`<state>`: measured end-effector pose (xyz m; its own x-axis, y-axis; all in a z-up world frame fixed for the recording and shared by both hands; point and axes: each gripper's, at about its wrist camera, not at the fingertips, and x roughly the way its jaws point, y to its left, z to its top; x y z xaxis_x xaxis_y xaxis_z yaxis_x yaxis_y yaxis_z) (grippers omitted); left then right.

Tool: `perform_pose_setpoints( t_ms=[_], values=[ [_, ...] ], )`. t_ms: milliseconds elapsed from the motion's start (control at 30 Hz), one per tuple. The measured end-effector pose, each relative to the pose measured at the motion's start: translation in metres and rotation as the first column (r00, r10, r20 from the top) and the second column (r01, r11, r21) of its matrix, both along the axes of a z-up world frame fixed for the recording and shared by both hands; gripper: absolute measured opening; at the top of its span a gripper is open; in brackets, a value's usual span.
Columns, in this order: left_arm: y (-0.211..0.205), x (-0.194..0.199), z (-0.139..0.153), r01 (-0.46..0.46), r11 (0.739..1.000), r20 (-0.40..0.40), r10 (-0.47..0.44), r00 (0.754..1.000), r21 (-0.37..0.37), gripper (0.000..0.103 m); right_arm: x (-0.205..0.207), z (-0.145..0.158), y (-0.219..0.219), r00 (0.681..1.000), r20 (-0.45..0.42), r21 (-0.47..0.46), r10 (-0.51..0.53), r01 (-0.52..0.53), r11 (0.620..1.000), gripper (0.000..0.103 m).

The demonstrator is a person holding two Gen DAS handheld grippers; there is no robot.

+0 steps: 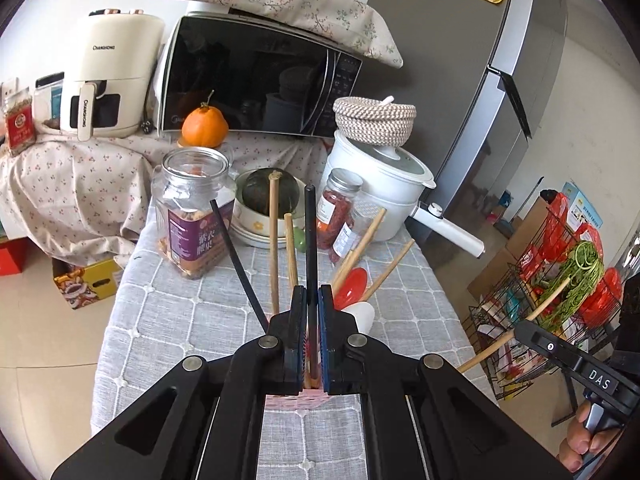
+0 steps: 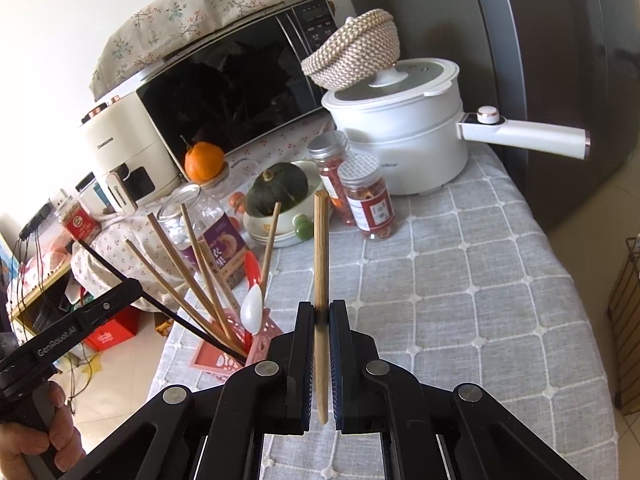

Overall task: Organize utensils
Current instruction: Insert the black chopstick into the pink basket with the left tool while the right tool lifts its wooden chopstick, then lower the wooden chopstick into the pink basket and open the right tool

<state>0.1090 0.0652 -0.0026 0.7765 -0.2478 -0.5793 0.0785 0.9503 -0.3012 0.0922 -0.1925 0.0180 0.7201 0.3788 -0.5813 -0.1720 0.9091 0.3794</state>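
A pink utensil holder (image 2: 260,344) stands on the grey checked tablecloth and holds several wooden chopsticks (image 2: 188,272), a black chopstick, a white spoon (image 2: 252,308) and a red spoon (image 1: 352,282). My left gripper (image 1: 312,292) is shut on a black chopstick (image 1: 310,232) whose lower end is in the holder (image 1: 296,394). My right gripper (image 2: 322,310) is shut on a wooden chopstick (image 2: 321,248), held upright above the cloth to the right of the holder. The right gripper also shows at the right in the left wrist view (image 1: 520,330).
Behind the holder stand a large jar (image 1: 196,208), a bowl with a green squash (image 1: 268,196), two spice jars (image 2: 360,196), a white electric pot (image 2: 404,136) with a woven basket on top, a microwave (image 1: 256,80) and an air fryer (image 1: 112,80). A wire rack (image 1: 560,280) stands right of the table.
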Motion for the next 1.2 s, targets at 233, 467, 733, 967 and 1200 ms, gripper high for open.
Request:
perform_pose_setpoints(
  t_ms=[233,467,733,967,1200],
  values=[
    [0.011,0.016,-0.011,-0.057,0.998,-0.028,0.057,0.998,-0.014,0.007,-0.005,0.012,0.002,0.998,0.066,0.028,0.008,-0.010,1.000,0.005],
    [0.013,0.026,-0.020,-0.060,0.998,-0.080,0.059,0.995,-0.007,0.010,-0.010,0.027,0.008,0.990,0.139,0.068,0.024,-0.034,0.997,0.005],
    [0.010,0.005,-0.002,-0.037,0.999,-0.053,0.038,0.998,0.020,0.051,-0.011,0.037,0.023,0.981,0.189,0.099,0.050,-0.069,0.993,0.006],
    [0.017,-0.022,0.003,-0.025,0.998,-0.094,0.031,0.995,0.061,0.061,-0.004,0.034,0.043,0.979,0.192,0.108,0.070,-0.092,0.990,0.006],
    [0.020,-0.031,-0.021,0.032,0.989,-0.177,-0.006,0.984,0.142,0.062,0.008,0.028,0.061,0.979,0.189,0.113,0.077,-0.099,0.989,0.006]
  ],
)
